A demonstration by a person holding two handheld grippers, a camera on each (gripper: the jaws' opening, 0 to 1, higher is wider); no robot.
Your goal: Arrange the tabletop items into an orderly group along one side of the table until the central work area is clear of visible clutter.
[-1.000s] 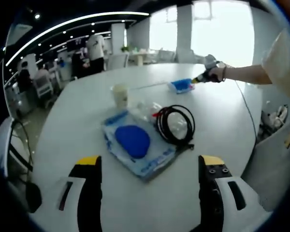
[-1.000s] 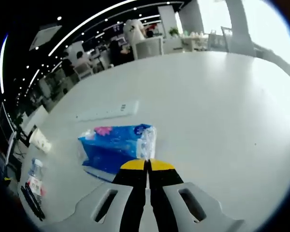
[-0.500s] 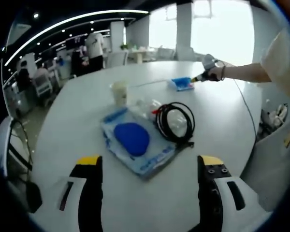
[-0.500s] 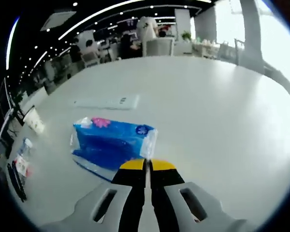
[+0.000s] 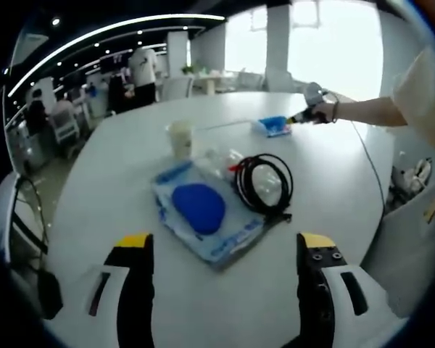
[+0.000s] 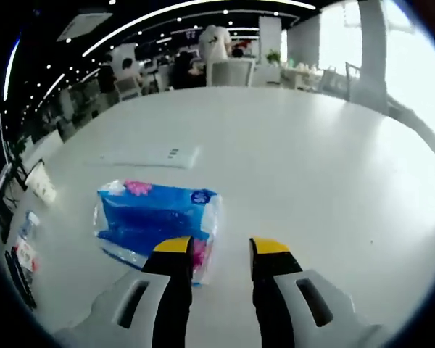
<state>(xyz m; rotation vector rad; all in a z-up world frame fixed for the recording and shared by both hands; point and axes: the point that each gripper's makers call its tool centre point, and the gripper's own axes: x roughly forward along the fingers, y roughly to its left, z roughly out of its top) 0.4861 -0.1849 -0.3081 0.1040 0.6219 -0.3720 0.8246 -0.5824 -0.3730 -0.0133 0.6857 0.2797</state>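
- The white table carries everything, with the items spread from its middle toward the far right.
- A clear plastic pouch lies flat near the middle; inside it sits a rounded blue object, which could be a cloth or a pad, the view being too soft to tell.
- A coiled black cable lies just right of the pouch, touching its edge and overlapping a clear plastic bottle lying down behind it.
- A pale cup stands upright beyond the pouch; its contents are hidden.
- The blue tissue pack lies on its side at the far right of the table, with a flat white power strip beyond it.
- The right gripper has its jaws apart with nothing between them; the tissue pack lies just ahead and left, its near corner touching or just beside the left jaw tip.
- The left gripper hangs with jaws spread wide and bare, the pouch lying ahead between them, apart from both.
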